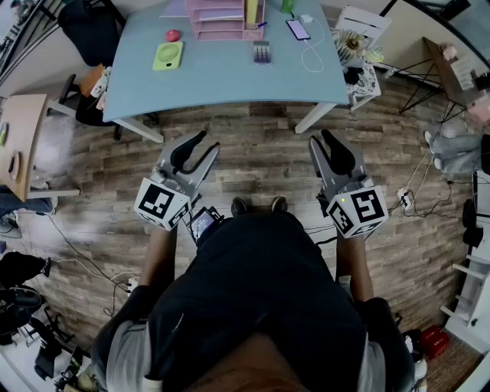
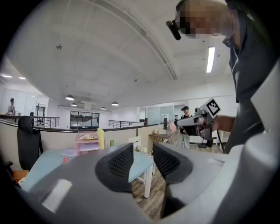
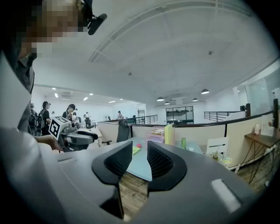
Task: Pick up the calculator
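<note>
Pale-blue table (image 1: 222,84) on a wood-plank floor (image 1: 260,157); the calculator (image 1: 262,52) lies near its far edge, beside a pink organiser (image 1: 222,19). Left gripper (image 1: 205,145) and right gripper (image 1: 321,139) hover short of the table, jaws parted, empty.

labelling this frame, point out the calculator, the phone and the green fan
calculator (image 1: 262,52), head view, middle of its keypad
phone (image 1: 298,29), head view, middle of its screen
green fan (image 1: 168,55), head view, its round grille
</note>
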Demonstrator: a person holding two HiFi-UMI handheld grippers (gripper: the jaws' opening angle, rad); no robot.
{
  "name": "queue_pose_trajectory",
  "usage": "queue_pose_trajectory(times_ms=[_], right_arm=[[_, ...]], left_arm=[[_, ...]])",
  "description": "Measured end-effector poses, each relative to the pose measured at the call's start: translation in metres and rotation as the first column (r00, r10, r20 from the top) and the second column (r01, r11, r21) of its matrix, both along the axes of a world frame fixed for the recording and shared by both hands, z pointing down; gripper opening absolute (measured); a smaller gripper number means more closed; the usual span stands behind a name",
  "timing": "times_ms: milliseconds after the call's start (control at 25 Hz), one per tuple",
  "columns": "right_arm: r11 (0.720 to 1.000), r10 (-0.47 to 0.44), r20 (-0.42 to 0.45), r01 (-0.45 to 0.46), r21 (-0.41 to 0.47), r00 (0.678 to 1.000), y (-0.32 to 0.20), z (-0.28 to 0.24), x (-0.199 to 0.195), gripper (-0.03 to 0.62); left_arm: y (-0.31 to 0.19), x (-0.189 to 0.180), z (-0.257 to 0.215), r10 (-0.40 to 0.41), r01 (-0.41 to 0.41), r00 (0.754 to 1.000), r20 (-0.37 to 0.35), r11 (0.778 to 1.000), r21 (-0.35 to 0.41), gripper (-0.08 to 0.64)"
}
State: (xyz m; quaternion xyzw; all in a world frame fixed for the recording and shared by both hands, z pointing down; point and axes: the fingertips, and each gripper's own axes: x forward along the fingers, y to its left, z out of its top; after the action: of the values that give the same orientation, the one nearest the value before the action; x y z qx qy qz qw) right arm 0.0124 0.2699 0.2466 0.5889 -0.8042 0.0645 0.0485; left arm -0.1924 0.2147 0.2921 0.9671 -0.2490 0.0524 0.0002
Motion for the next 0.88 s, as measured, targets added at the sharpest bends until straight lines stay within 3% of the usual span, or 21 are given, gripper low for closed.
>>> queue_pose_trajectory(times_ms=[480,880], right_arm=[[1.000,-0.001,-0.033,0.001,-0.001,0.999,-0.003,-0.003,-0.025,0.106],[0.998,-0.060,0.059,0.059,0.012,0.996,-0.042,0.002,0.004,0.106]], left_arm=[[-0.005,-0.020,0.005,0.008,-0.008,0.999,-0.036,1.000,0.001,0.193],[-0.027,0.011,0.018,-0.030,0.030,1.000,0.002,0.999,-0.025,0.193]])
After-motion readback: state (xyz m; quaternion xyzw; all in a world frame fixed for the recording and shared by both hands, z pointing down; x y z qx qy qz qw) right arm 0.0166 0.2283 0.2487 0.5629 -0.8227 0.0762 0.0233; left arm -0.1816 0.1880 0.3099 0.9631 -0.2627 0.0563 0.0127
